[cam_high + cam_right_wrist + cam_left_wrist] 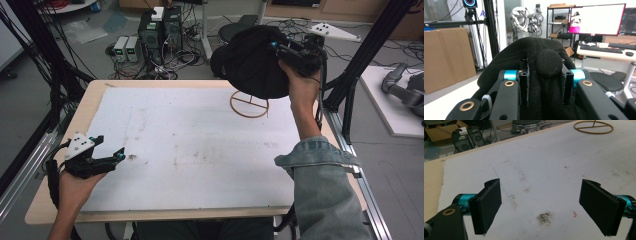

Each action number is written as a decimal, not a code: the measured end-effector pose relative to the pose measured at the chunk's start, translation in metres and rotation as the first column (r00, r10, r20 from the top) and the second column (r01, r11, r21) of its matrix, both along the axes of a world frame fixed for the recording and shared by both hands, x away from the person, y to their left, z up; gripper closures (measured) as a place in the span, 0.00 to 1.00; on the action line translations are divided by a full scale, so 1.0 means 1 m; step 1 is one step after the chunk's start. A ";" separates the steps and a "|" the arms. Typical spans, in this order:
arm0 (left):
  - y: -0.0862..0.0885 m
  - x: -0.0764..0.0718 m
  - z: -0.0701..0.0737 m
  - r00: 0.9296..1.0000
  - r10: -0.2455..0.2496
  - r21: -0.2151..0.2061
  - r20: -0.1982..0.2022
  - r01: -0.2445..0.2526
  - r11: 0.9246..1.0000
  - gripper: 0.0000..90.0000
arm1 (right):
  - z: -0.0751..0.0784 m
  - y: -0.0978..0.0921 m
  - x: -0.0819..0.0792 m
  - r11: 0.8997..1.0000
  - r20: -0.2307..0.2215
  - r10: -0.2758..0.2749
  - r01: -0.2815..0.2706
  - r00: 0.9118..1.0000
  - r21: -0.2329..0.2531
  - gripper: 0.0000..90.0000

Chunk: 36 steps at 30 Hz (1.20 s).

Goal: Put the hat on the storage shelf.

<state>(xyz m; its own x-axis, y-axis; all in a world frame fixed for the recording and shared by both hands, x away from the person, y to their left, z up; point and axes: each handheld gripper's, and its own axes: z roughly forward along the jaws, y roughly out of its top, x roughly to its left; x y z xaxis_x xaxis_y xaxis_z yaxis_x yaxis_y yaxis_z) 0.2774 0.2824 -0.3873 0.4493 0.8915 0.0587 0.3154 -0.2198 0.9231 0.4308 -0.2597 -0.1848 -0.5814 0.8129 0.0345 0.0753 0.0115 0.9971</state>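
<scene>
A black fabric hat (252, 60) hangs in the air over the table's far right, above a thin wooden ring stand (249, 105). My right gripper (280, 49) is shut on a fold of the hat (546, 72), and the cloth bulges up between its two black pads. My left gripper (107, 147) rests near the table's front left, held low over the white mat (190, 145). Its jaws stand wide apart with nothing between them (540, 205). The ring base of the stand (593, 127) lies far ahead of it.
The white mat (549, 170) is stained in spots and covers most of the wooden tabletop (90, 97). Computer towers (160, 30), cables and a stool sit on the floor beyond the far edge. A black frame post (365, 45) stands at the right.
</scene>
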 end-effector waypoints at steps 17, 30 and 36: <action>0.002 0.000 -0.001 1.000 -0.004 -0.002 -0.008 0.004 1.000 0.20 | -0.001 -0.003 0.017 0.999 0.034 -0.018 0.017 0.999 0.037 0.78; 0.001 0.001 -0.001 1.000 -0.006 -0.006 -0.009 0.006 1.000 0.20 | -0.005 -0.007 0.039 0.996 0.001 -0.087 0.087 0.996 0.026 0.78; 0.001 0.001 -0.002 1.000 -0.009 -0.006 -0.008 0.008 1.000 0.20 | -0.013 -0.007 0.050 0.993 -0.028 -0.113 0.114 0.993 0.010 0.77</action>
